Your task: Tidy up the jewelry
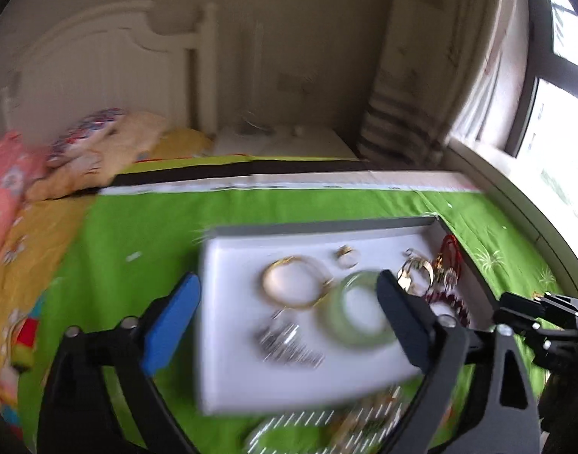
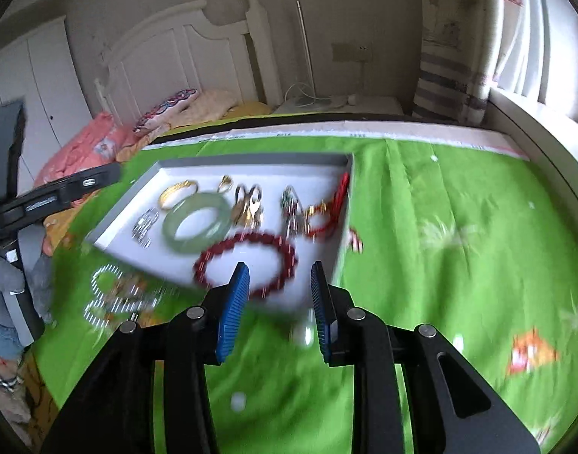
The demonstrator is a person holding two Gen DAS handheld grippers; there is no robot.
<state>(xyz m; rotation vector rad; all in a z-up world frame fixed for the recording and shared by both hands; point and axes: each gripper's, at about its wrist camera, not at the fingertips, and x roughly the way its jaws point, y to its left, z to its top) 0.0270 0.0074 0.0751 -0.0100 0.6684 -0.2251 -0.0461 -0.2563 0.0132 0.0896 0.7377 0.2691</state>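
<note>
A white tray with a grey rim [image 1: 327,227] [image 2: 251,160] lies on the green cloth. In it are a gold bangle [image 1: 292,283] [image 2: 177,191], a green jade bangle [image 1: 355,314] [image 2: 196,223], a silver chain [image 1: 285,344] [image 2: 145,227], a dark red bead bracelet [image 2: 247,265] and a red cord piece [image 2: 327,208]. My left gripper [image 1: 289,280] hangs wide open above the tray with nothing between its fingers. My right gripper [image 2: 279,266] hovers at the tray's near edge by the bead bracelet, its pads a little apart and holding nothing. Both views are motion-blurred.
A loose heap of jewelry [image 2: 115,299] [image 1: 327,427] lies on the green cloth [image 2: 440,265] in front of the tray. A small pale item [image 2: 303,335] rests under the right gripper. Pillows [image 2: 100,143] and a white headboard [image 2: 183,49] are behind; a window ledge [image 2: 546,143] runs on the right.
</note>
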